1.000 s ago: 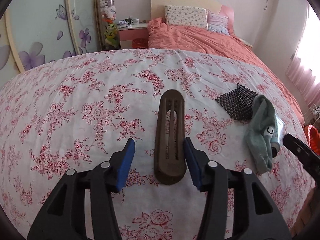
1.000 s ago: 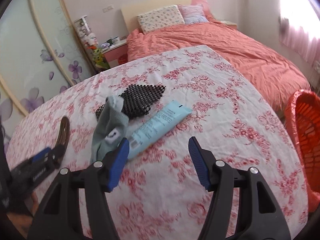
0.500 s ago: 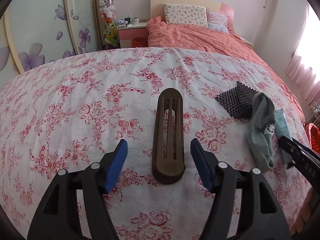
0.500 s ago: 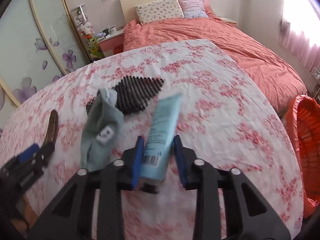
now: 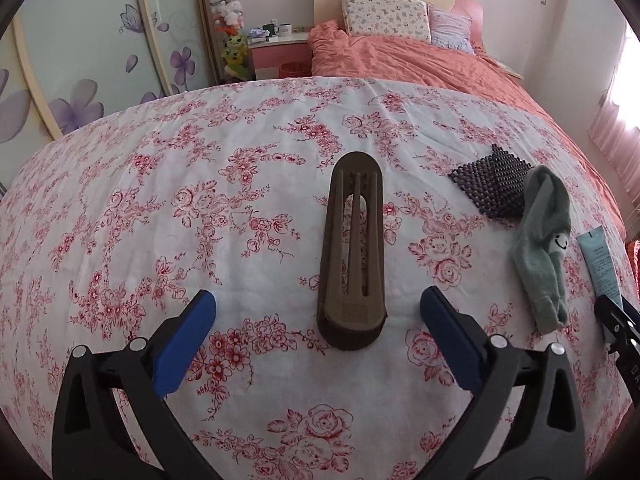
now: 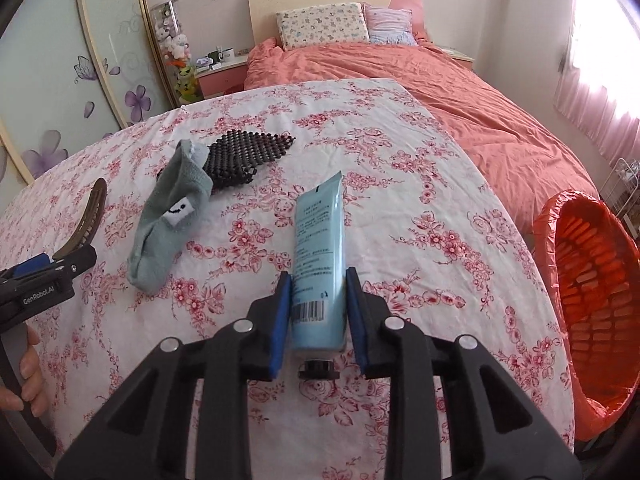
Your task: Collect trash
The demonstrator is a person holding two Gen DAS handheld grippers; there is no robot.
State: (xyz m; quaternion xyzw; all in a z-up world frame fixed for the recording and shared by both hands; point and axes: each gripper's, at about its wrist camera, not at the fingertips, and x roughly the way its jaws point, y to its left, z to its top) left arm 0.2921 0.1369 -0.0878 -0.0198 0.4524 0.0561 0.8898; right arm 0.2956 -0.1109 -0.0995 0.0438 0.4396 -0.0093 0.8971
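My right gripper (image 6: 318, 304) is shut on the lower end of a light blue tube (image 6: 320, 240) that lies on the floral cloth; the tube also shows at the right edge of the left wrist view (image 5: 600, 260). My left gripper (image 5: 318, 328) is open wide, its blue pads on either side of the near end of a brown slotted slipper-shaped piece (image 5: 354, 252), not touching it. A grey-green sock (image 6: 170, 216) with a smiley lies left of the tube, partly over a black mesh pad (image 6: 240, 156).
An orange mesh basket (image 6: 592, 296) lined with an orange bag stands past the table's right edge. The table with the floral cloth (image 5: 200, 208) drops off at right. A bed with a salmon cover (image 6: 440, 92) lies behind, a wardrobe at left.
My right gripper moved onto the tube and closed on it. My left gripper opened wider and drew back a little from the brown piece.
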